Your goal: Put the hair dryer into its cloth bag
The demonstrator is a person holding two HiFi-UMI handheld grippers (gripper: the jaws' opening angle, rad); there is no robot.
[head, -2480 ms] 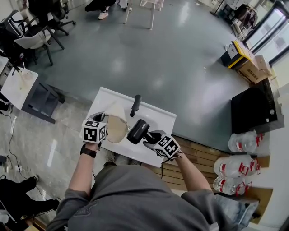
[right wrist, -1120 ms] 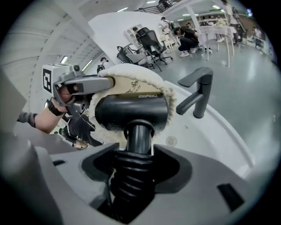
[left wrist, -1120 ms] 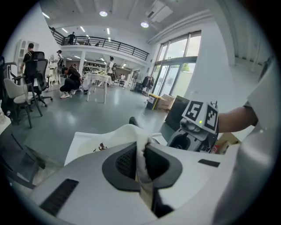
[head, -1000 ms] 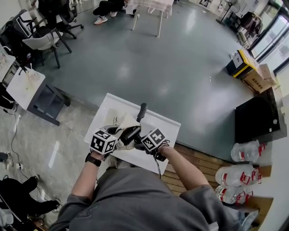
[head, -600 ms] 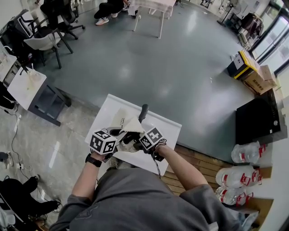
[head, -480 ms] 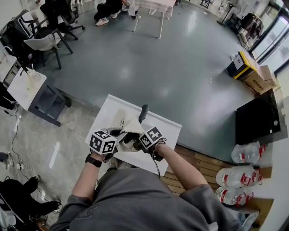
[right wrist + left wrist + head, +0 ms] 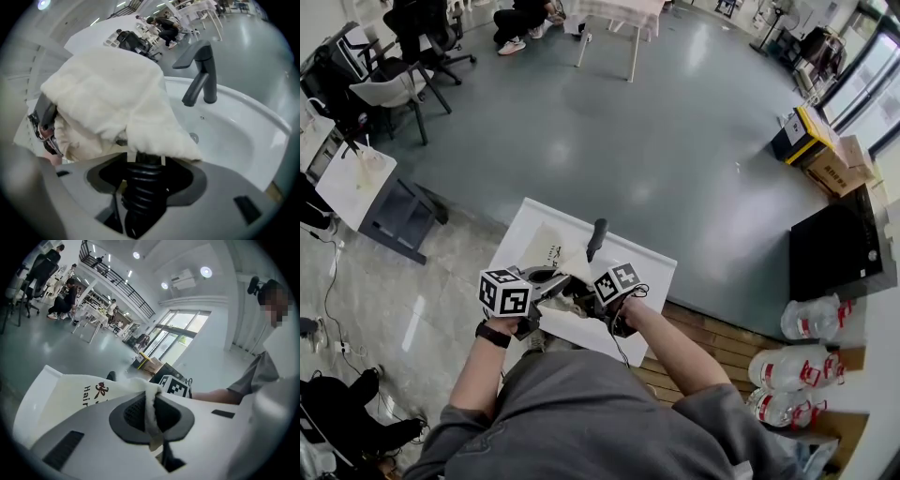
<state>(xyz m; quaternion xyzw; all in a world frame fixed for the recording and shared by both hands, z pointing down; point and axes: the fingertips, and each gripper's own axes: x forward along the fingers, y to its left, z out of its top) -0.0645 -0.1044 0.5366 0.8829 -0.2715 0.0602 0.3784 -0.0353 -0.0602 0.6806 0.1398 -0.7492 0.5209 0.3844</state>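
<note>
The cream cloth bag [image 7: 555,263] with red and black print [image 7: 89,389] hangs between both grippers over the white sink [image 7: 654,265]. The black hair dryer is almost wholly inside the bag [image 7: 112,101]; only its ribbed black handle end [image 7: 143,190] sticks out. My right gripper [image 7: 143,164] is shut on that ribbed end, just under the bag's mouth. My left gripper [image 7: 151,414] is shut on a fold of the bag's rim, pulling the cloth up. In the head view the left gripper [image 7: 540,284] and the right gripper [image 7: 589,300] sit close together.
A black faucet [image 7: 199,77] stands at the sink's far rim, also seen as the faucet [image 7: 596,236]. Water bottles [image 7: 787,366] and a black panel [image 7: 830,230] are at the right, a small white table [image 7: 352,178] and chairs at the left, grey floor beyond.
The black dryer, bare beside the open bag at first, has gone into the bag. The left gripper has lifted the rim, the cloth has slid over the dryer, and both grippers have rolled.
</note>
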